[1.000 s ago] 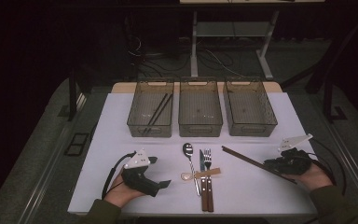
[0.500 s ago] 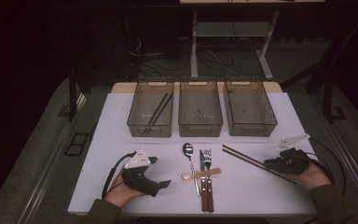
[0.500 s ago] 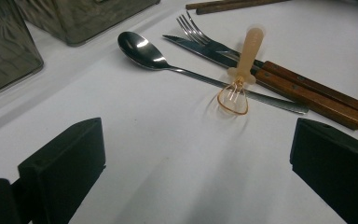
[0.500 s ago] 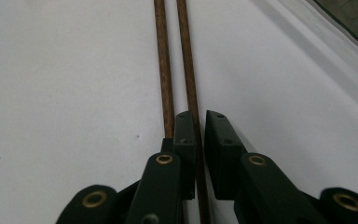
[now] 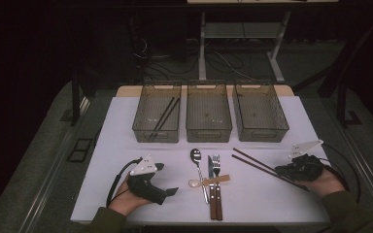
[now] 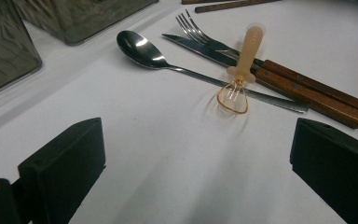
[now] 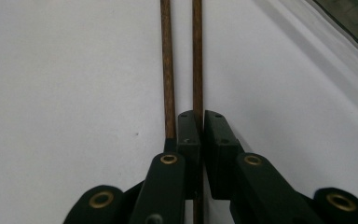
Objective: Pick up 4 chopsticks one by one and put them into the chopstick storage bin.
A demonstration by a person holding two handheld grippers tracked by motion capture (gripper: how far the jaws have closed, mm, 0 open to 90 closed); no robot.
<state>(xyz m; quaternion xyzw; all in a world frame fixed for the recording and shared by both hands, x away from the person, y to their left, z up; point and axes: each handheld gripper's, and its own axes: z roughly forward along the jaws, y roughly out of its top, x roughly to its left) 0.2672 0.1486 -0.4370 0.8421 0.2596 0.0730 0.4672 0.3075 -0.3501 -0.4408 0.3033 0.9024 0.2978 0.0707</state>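
Left claw (image 5: 171,191) rests released on the desk (image 5: 116,145) beside the spoon (image 5: 199,167), knife and fork. Right claw (image 7: 201,135) is clenched on one chopstick (image 7: 197,56) of the desk pair; two already lie in the left bin (image 5: 141,121), so sorting looks barely begun.

The high view looks forward and down from above the person's side of the table (image 5: 126,145), far enough back to take in the whole white top, three bins (image 5: 209,112) across the middle of the frame and dark floor beyond. The left gripper view sits low, just over the tabletop, facing across it between its own jaws at the bottom corners — the cutlery (image 6: 242,60) fills its upper half, close up; the same cutlery (image 5: 211,179) lies at lower centre of the high view. The right gripper view looks down along its jaws, very near the surface, at two chopsticks (image 7: 168,60) — these run at centre right of the high view (image 5: 262,167).
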